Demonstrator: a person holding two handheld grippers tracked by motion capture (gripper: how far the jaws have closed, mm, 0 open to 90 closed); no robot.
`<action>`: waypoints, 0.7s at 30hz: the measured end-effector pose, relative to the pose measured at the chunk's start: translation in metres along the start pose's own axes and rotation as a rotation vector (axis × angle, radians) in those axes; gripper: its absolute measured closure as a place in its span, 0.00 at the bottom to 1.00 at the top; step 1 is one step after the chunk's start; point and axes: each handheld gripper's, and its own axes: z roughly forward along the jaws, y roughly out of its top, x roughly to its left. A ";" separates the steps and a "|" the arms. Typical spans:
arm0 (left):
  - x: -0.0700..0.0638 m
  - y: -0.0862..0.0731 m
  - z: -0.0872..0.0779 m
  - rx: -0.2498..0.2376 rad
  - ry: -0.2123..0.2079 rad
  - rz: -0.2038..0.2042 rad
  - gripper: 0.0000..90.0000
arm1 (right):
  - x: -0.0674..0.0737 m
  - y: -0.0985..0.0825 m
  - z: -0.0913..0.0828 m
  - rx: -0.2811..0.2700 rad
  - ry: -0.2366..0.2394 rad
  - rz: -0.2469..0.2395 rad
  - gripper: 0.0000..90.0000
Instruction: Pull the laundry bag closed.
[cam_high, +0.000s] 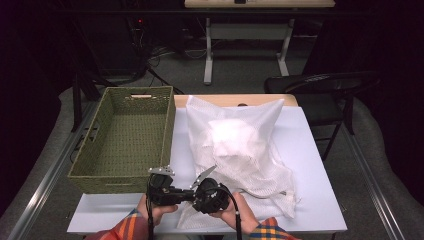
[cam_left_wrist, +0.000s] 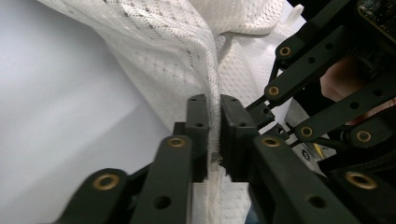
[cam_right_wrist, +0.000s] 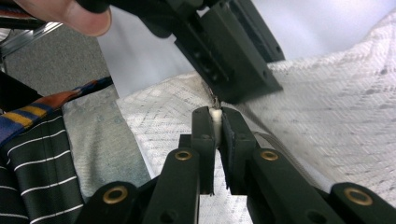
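Note:
A white mesh bag (cam_high: 235, 145) lies bulging on the white table (cam_high: 312, 160), its near corner at the front edge. My two grippers meet tip to tip at that corner. The left gripper (cam_high: 186, 194) points right and is shut on a raised fold of the mesh (cam_left_wrist: 187, 51); in the left gripper view its jaws (cam_left_wrist: 214, 105) pinch the fabric between them. The right gripper (cam_high: 196, 193) points left. In the right gripper view its jaws (cam_right_wrist: 217, 112) are shut on a small white piece at the bag's edge (cam_right_wrist: 327, 107), just below the left gripper's black fingertips (cam_right_wrist: 243, 70).
An empty green woven basket (cam_high: 169, 131) stands on the table's left half, right beside the bag. A black chair (cam_high: 320, 85) sits behind the table's far right corner. Plaid sleeves (cam_high: 127, 229) come in at the front edge.

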 end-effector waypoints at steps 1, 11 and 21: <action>0.000 0.000 0.000 -0.003 0.002 0.002 0.95 | 0.000 0.000 0.000 0.002 -0.001 -0.002 0.95; -0.005 0.000 -0.002 -0.006 0.009 0.022 0.97 | -0.001 -0.001 0.000 0.008 -0.005 -0.008 0.96; -0.008 -0.001 -0.003 -0.007 0.023 0.028 0.97 | 0.000 0.000 0.002 0.017 -0.026 -0.007 0.96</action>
